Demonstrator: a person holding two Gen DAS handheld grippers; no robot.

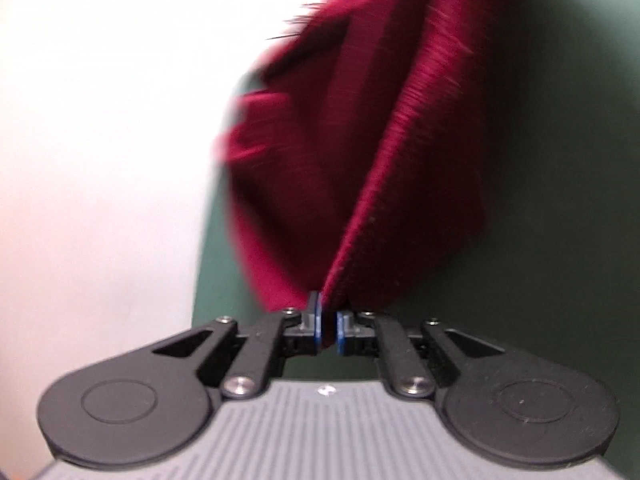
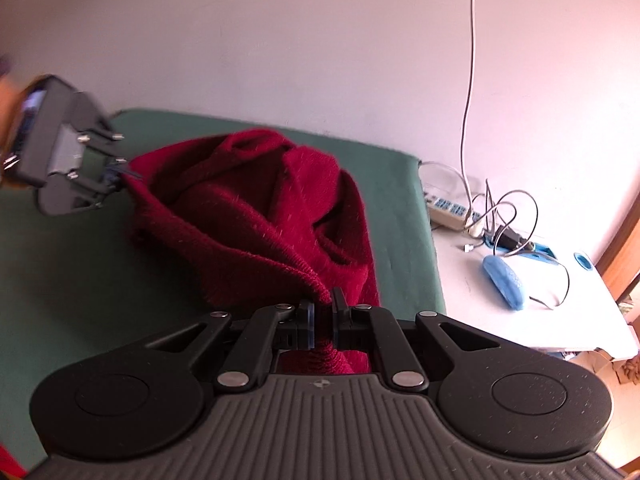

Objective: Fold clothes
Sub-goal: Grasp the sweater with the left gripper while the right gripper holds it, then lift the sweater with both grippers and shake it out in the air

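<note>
So the left tool (image 1: pixel 328 326) has its blue pads pinched nearly together on a ribbed edge of the dark red knit garment (image 1: pixel 372 152), and the fabric comes right out from between the fingers and runs up and away in a taut fold. That view is pretty blurry, so beyond "red knit clamped tight" there isn't much detail to get from it.

The right tool (image 2: pixel 323 320) looks the same: jaws closed down on a bunched bit of the garment's (image 2: pixel 256 216) hem, with a little of the cloth hanging below the fingers too. From that camera you can also see the left tool (image 2: pixel 114 178) off at the far left, tipped on its side, gripping the opposite end of the same edge. So the edge is strung between the two tools, sagging a bit in the middle, while the rest of the garment sits in a crumpled heap behind it on the green-covered counter (image 2: pixel 72 280).

Further out, the green cover ends at the right, and there's a white surface (image 2: pixel 500 312) beside it. On that sit a power strip (image 2: pixel 450 210), a tangle of cables (image 2: pixel 516 216) and a blue oval thing (image 2: pixel 505 282); can't tell what it is. One white cord (image 2: pixel 468 80) runs up the plain pale wall (image 2: pixel 280 40) behind everything.
</note>
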